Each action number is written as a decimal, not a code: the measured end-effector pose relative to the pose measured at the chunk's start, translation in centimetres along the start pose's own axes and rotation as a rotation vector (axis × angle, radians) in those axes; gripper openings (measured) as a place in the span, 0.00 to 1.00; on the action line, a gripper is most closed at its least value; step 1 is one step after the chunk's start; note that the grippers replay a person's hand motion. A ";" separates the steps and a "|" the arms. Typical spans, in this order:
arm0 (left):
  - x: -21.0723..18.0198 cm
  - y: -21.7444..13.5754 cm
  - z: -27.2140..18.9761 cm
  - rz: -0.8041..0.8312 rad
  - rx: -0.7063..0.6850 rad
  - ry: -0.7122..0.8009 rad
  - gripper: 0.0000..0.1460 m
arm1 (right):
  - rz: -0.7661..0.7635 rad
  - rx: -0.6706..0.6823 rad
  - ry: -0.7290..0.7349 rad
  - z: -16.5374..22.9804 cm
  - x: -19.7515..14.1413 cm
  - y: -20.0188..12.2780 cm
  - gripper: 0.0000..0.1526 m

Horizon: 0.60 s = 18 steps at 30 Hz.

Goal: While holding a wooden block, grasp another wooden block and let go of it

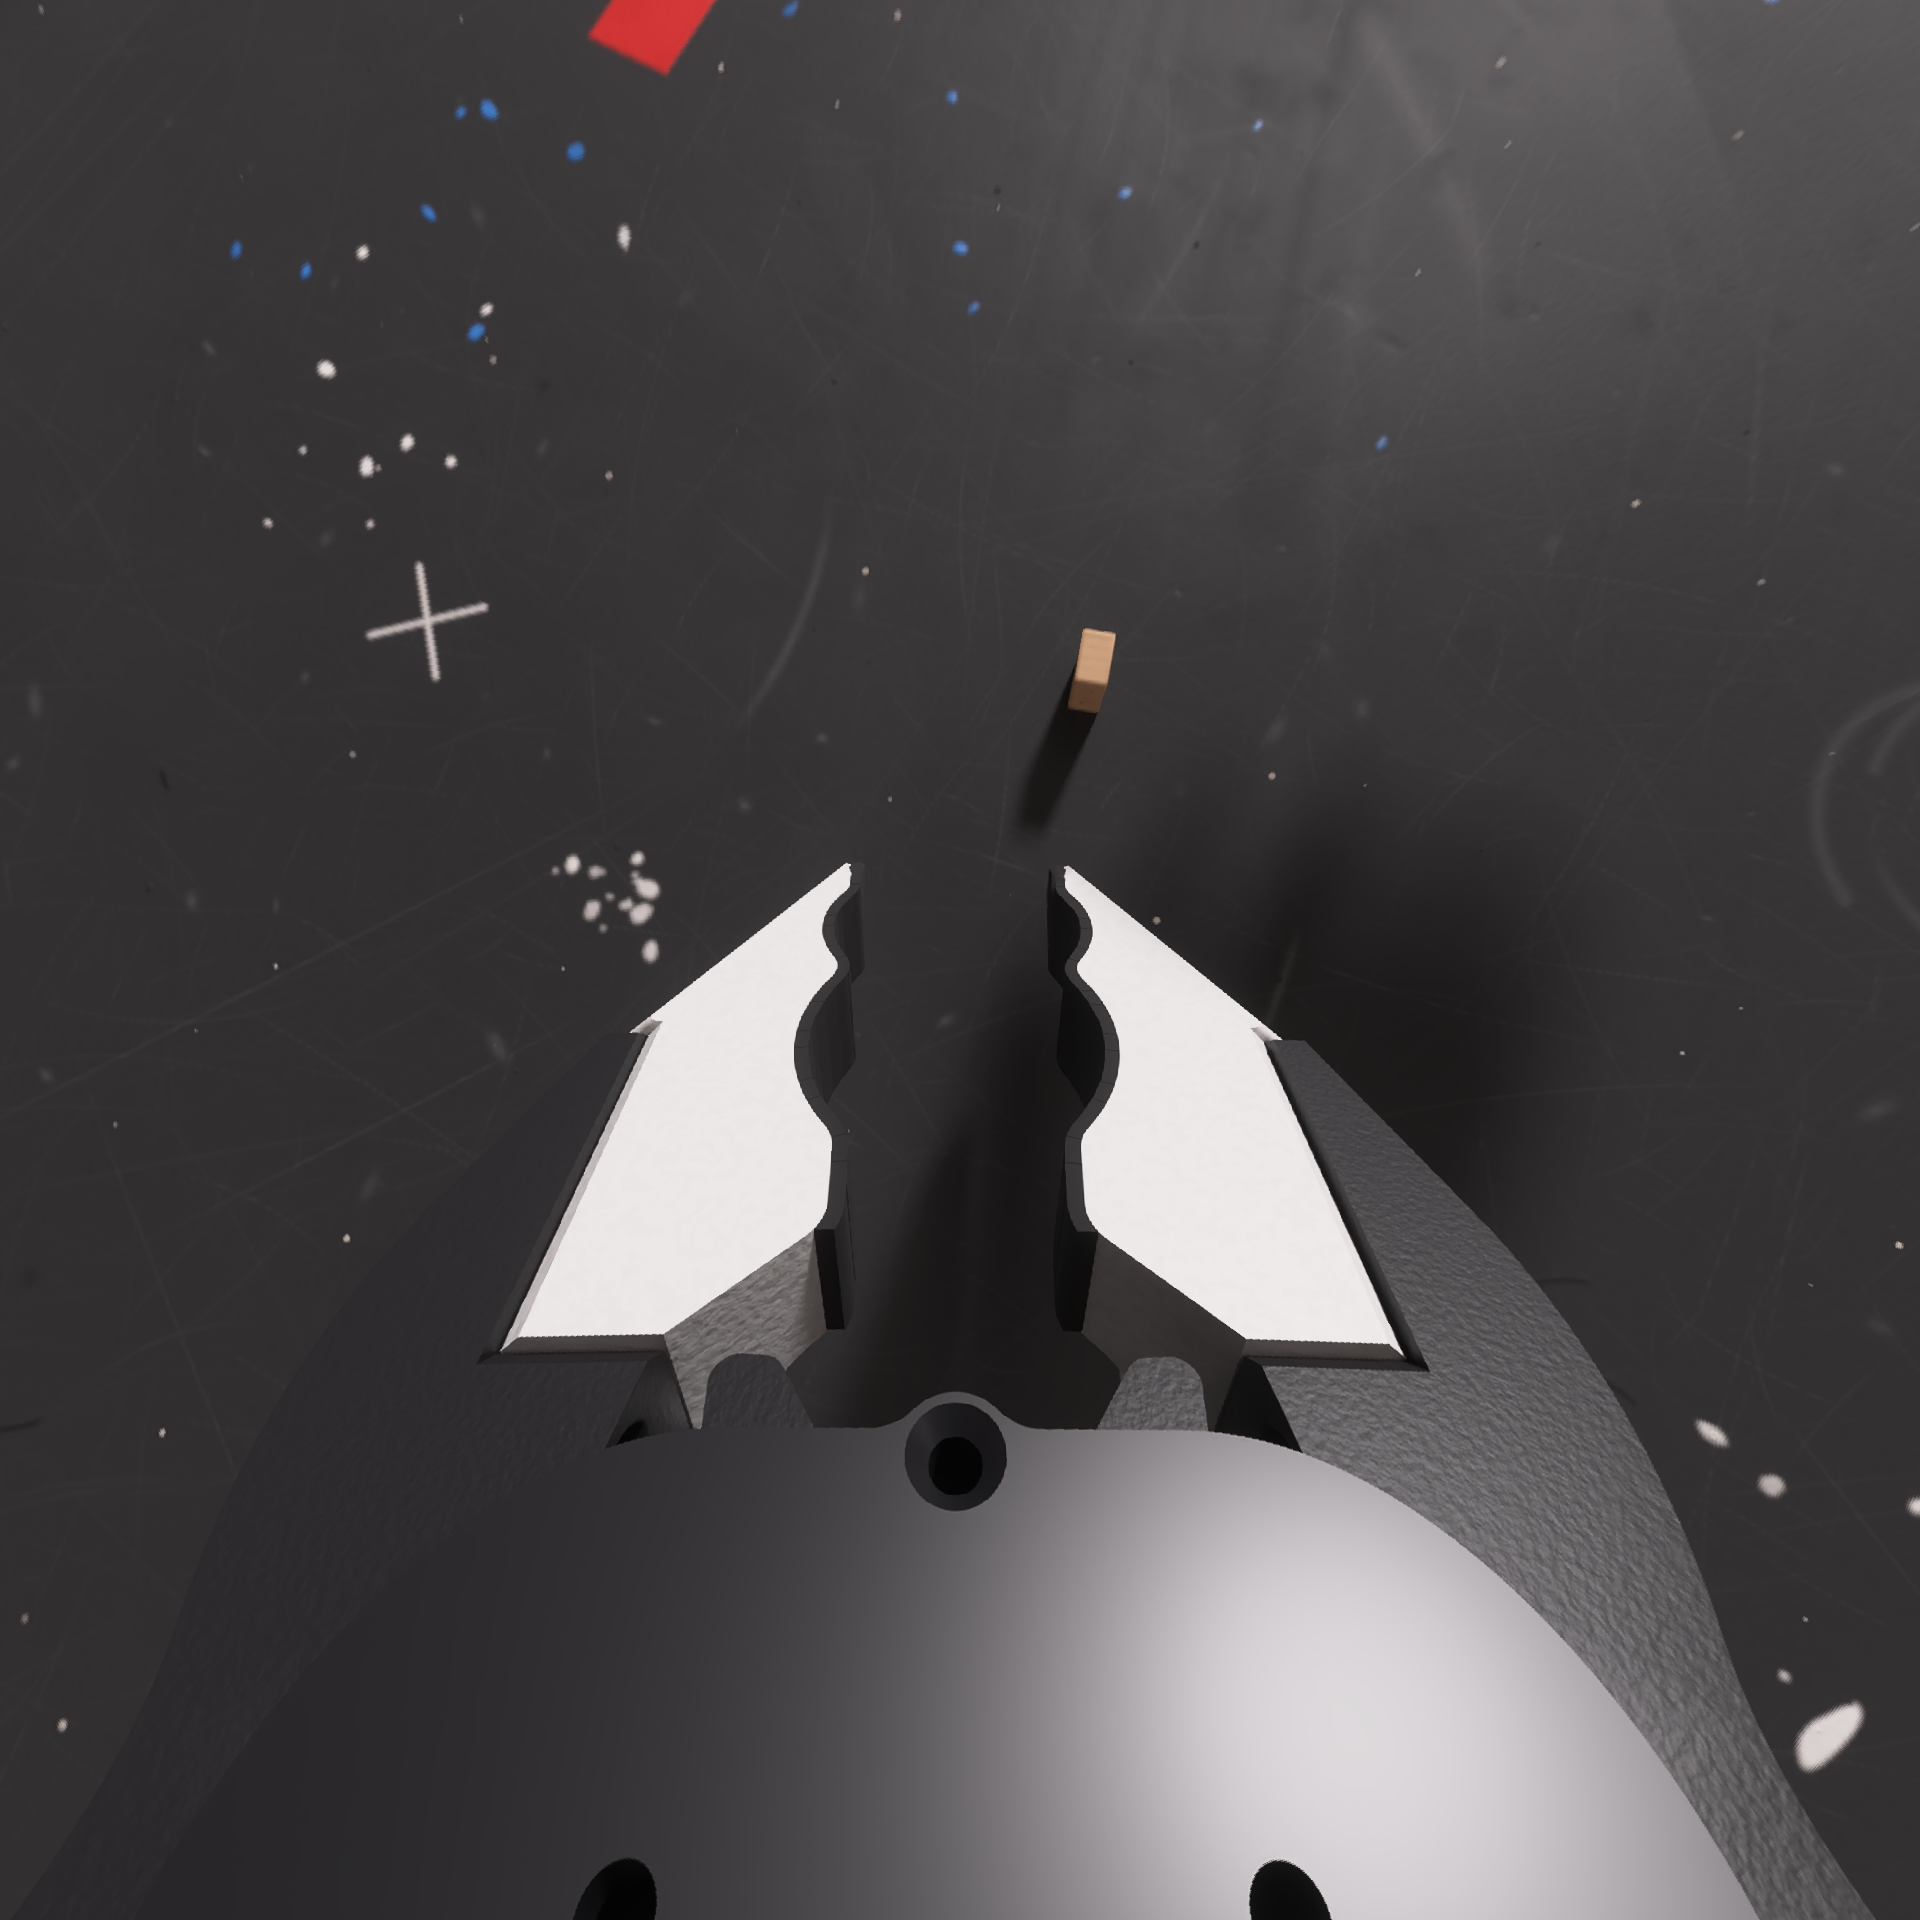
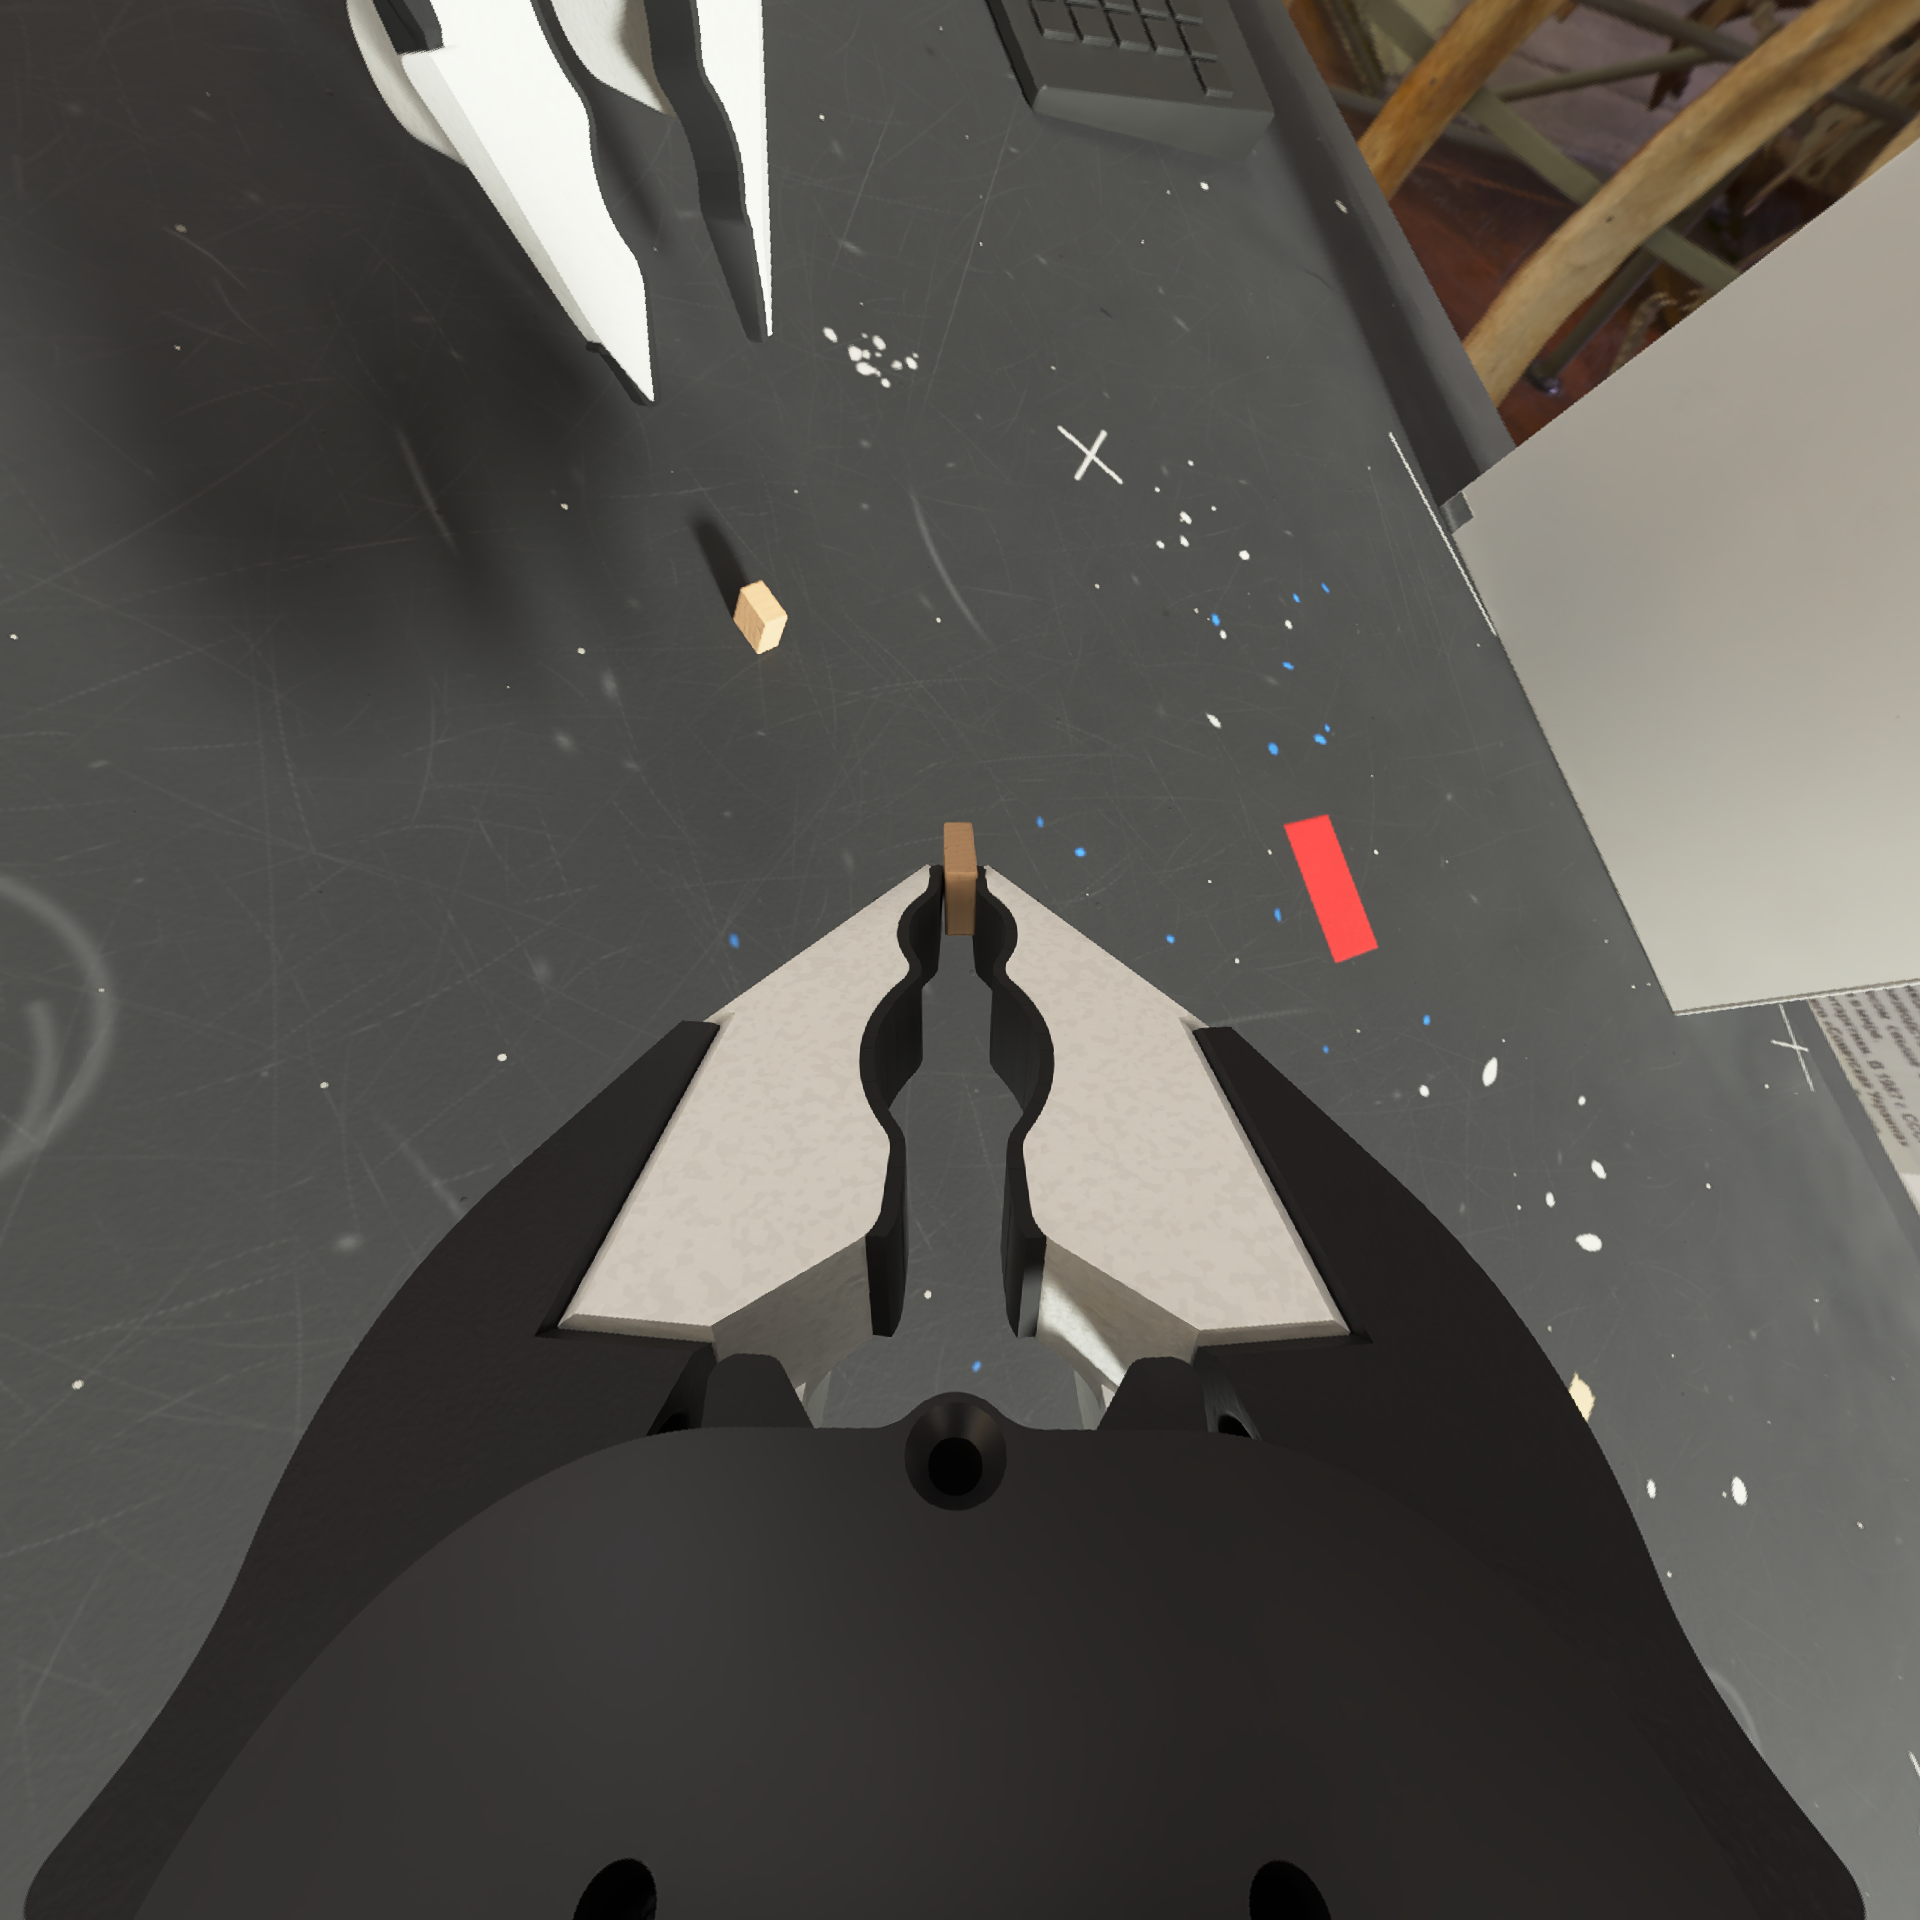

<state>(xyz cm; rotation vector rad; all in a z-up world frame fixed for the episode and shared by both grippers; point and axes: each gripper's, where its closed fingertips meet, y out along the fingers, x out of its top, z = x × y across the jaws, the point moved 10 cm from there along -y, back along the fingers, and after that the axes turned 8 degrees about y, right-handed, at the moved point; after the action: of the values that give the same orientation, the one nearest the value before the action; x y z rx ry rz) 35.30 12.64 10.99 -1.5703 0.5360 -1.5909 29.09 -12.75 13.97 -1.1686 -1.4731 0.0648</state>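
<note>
Around the work area
We see a red rectangle (image 2: 1331, 888), a chalk cross (image 2: 1090, 455), a dark keyboard (image 2: 1132, 62), and a white box (image 2: 1714, 707).

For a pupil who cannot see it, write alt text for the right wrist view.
The right gripper pinches a small wooden block at its fingertips above a dark, paint-flecked table. A second block lies farther off, near the open left gripper.
</note>
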 end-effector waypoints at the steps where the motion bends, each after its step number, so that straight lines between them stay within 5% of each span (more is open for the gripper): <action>1: 0.0 0.1 -0.1 0.013 0.006 -0.001 0.24 | 0.000 0.003 0.000 0.1 0.0 0.1 0.03; 9: -0.2 1.9 0.3 0.021 0.049 -0.044 0.23 | 0.000 -0.005 0.005 -0.2 -0.2 -0.2 0.03; 13: 0.0 2.7 0.2 0.001 0.017 -0.011 0.10 | 0.003 -0.014 0.010 -0.6 -0.4 -0.5 0.03; 18: -0.2 2.3 0.5 -0.012 0.029 -0.011 0.16 | 0.010 0.004 0.000 -0.8 -0.7 -1.3 0.03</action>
<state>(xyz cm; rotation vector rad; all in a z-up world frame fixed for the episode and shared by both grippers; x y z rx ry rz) 36.40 11.55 9.13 -1.5622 0.4969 -1.5911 28.74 -14.32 14.51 -1.1733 -1.4662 0.0742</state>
